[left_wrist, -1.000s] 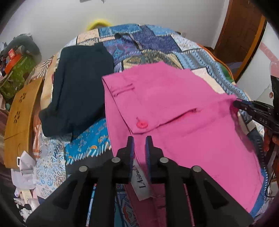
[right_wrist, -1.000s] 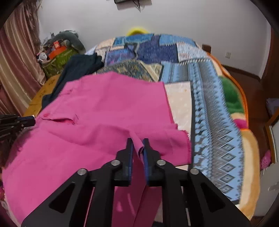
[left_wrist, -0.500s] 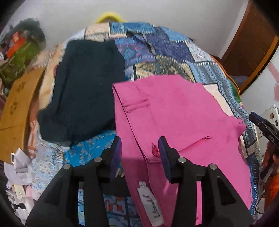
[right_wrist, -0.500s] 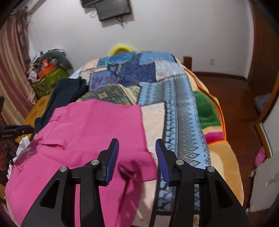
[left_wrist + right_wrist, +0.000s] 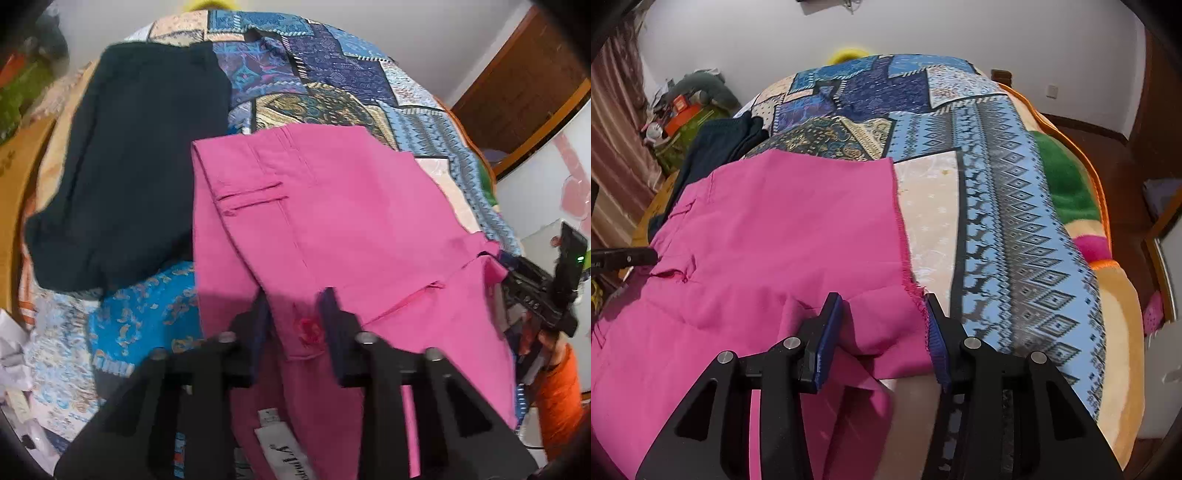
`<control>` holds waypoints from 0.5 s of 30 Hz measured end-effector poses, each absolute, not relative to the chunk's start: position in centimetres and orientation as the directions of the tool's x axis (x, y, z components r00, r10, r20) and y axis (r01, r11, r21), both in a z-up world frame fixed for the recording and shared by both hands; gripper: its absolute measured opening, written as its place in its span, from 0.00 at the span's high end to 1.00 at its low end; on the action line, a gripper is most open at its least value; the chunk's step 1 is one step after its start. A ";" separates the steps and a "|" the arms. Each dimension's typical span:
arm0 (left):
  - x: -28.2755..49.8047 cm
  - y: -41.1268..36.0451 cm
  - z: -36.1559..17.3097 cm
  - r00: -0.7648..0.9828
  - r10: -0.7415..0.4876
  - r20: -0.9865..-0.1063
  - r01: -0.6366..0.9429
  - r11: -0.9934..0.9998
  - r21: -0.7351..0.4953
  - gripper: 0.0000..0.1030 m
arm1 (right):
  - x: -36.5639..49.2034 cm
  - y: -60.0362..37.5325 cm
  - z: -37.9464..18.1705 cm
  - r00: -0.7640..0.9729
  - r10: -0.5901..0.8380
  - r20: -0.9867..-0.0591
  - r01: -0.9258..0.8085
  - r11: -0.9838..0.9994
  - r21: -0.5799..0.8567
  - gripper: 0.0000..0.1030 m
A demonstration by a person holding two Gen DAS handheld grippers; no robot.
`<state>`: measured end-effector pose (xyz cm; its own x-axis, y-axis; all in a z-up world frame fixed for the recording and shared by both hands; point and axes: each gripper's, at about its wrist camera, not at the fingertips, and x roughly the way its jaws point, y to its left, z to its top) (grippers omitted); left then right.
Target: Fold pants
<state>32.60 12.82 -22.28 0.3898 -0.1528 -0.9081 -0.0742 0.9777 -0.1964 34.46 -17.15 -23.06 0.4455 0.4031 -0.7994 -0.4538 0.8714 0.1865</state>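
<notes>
Left gripper [image 5: 293, 314] closing around pink pants [image 5: 332, 206], label [image 5: 284, 448] partly legible; right gripper [image 5: 884, 325] apart.

Soft, even indoor light fills both views, with no glare and only faint shadows under the hand-held grippers. The left wrist view is smeared by motion blur; the right wrist view is sharper. Fisheye distortion bends both pictures, whose corners fall black.
</notes>
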 end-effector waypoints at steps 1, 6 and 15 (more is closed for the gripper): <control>32.6 12.8 -22.2 0.395 -0.137 -0.908 -0.076 0.981 -0.181 0.90 | 34.4 -17.1 -23.1 0.442 0.408 -0.799 -0.460 0.867 0.189 0.74; 31.5 12.5 -20.3 0.504 -0.049 -0.862 -0.064 0.994 -0.094 0.94 | 34.1 -16.4 -23.1 0.448 0.403 -0.798 -0.496 0.855 0.154 0.92; 31.4 12.0 -21.0 0.527 0.069 -0.847 -0.052 0.997 0.049 0.95 | 34.3 -15.7 -24.0 0.459 0.351 -0.816 -0.500 0.861 0.090 0.95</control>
<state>31.37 12.03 -21.00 0.5265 0.0691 -0.8474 -0.0525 0.9974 0.0487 34.32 -15.72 -23.95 0.4594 0.3515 -0.8157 -0.4999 0.8614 0.0896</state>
